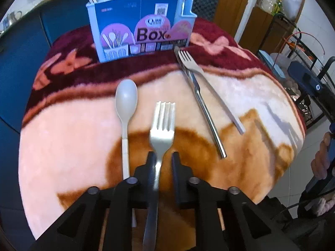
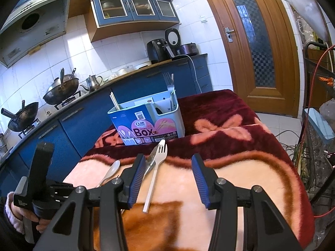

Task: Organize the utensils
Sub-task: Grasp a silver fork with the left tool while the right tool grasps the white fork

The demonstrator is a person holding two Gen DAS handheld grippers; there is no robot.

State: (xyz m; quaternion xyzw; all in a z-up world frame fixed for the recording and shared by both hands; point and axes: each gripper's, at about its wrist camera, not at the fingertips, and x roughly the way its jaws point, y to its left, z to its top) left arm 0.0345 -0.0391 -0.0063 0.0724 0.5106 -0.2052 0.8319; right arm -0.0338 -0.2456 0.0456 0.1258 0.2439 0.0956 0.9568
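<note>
Main worry rn: the steel fork [image 1: 162,129] could twist or slip out bc my left gripper [image 1: 164,161] only has it by the thin neck, w/ a gap still showing on one side, so idk if it's fully pinched. Head sticks out fwd toward the box [image 1: 140,25], handle runs back under. Right gripper [image 2: 168,177] is spread, empty, hovering over the blanket [image 2: 240,179].

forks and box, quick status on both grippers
Left gripper shut on metal fork, lifted. Right gripper open, empty. Spoon, knife, white fork still out. Path to box clear.
</note>
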